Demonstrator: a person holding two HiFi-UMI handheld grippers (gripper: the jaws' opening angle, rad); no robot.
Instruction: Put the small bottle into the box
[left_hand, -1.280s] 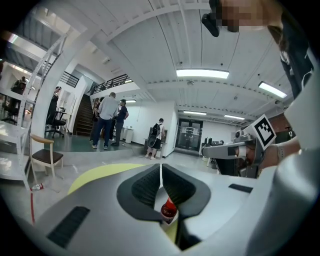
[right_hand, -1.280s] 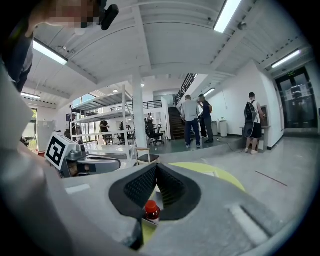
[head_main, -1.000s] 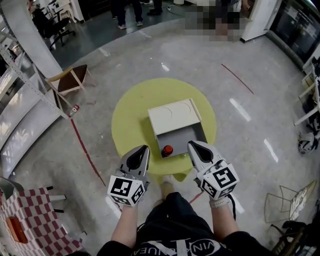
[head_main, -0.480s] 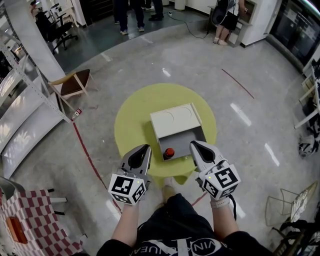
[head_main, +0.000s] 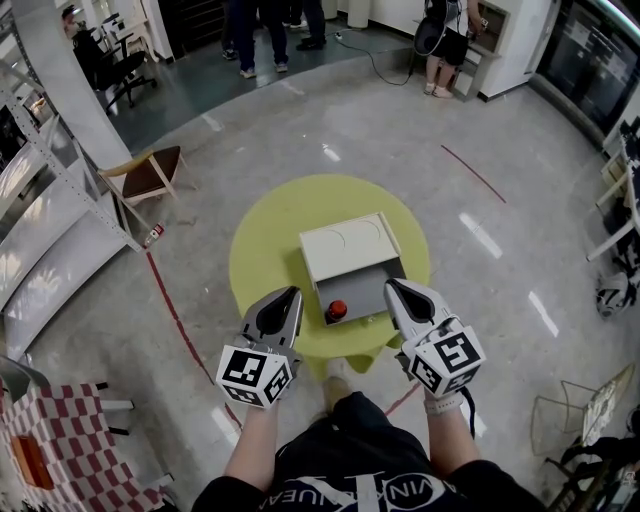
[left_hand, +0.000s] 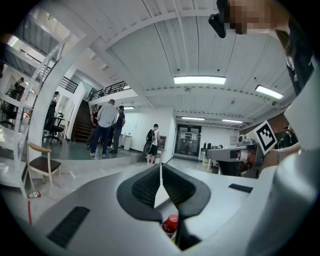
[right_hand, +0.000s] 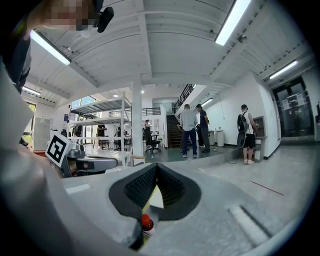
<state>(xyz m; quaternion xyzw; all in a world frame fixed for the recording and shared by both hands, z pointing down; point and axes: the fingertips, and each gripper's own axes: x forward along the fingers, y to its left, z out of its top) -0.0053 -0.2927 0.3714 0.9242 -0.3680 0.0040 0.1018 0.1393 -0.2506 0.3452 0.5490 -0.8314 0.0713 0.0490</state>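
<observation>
Looking down from the head view, a round yellow table (head_main: 265, 250) stands on a grey floor and bears a cream box (head_main: 350, 240), its far half covered and its near half an open grey tray. The bottle (head_main: 337, 311), small with a red cap, stands upright at the box's near left corner, seemingly just outside the tray (the angle leaves this unsure). The left gripper (head_main: 292, 293) and right gripper (head_main: 390, 284) hang side by side on the person's side of the table, one to each side of the bottle and apart from it. Against the pictures of a second ago, bottle and box keep the same places relative to each other; the whole table now sits a little lower in the picture, and both grippers seem to have lifted slightly with no reach toward the bottle. In the left gripper view, the left gripper (left_hand: 160, 166) has its jaws pressed together in a thin line with nothing between them; the bottle (left_hand: 170, 225) shows beyond, low in the gap under the pads. In the right gripper view, the right gripper (right_hand: 156, 168) is likewise fully closed and empty, and the bottle (right_hand: 146, 223) peeks below its jaws. Nothing has been grasped, so the task looks barely begun: one gripper would need to spread its jaws before it could take the bottle.
</observation>
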